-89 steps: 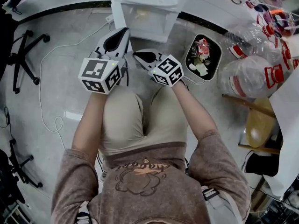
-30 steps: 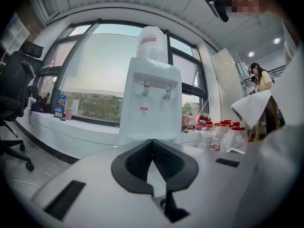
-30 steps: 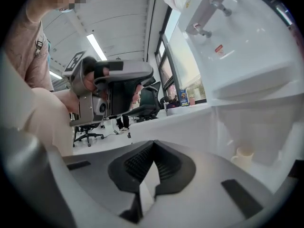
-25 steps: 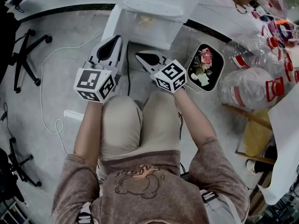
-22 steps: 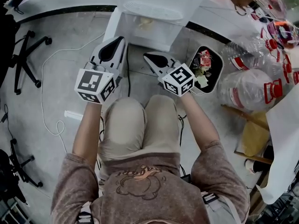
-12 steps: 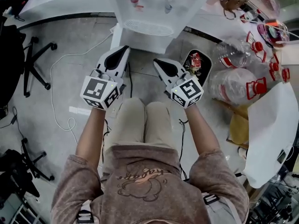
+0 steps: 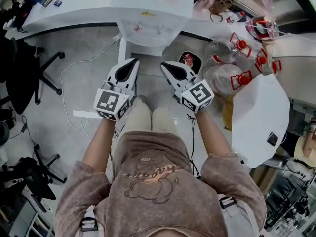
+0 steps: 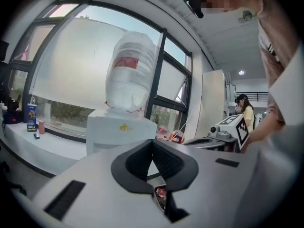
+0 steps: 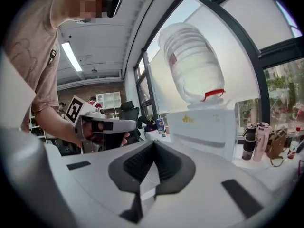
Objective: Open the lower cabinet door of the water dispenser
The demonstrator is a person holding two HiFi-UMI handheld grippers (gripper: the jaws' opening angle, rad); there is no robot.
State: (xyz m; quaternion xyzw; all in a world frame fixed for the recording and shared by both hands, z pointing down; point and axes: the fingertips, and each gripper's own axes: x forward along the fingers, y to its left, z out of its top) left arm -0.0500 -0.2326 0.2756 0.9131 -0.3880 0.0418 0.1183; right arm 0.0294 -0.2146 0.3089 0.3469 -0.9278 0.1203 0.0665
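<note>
The white water dispenser point(image 7: 148, 19) stands against the counter at the top of the head view, with a large bottle point(image 8: 130, 75) upside down on it. A white panel point(image 7: 121, 46) juts out at its lower left, which looks like the cabinet door swung open. My left gripper point(image 7: 132, 63) and right gripper point(image 7: 166, 65) hang side by side in the air in front of the dispenser, level with its top. Both are shut and hold nothing. The left gripper view shows its jaws point(image 8: 153, 144) meeting below the dispenser top point(image 8: 121, 132). In the right gripper view the jaws point(image 9: 153, 147) are likewise pressed together.
A black bin with rubbish point(image 7: 189, 59) sits right of the dispenser. Several empty water bottles point(image 7: 222, 75) and a white sheet point(image 7: 259, 117) lie further right. An office chair point(image 7: 29, 73) and a floor cable point(image 7: 74, 68) are to the left.
Both grippers have risen from near the cabinet to the height of the dispenser top as the person stood up. The head view has pulled back from the floor. Both stayed shut.
</note>
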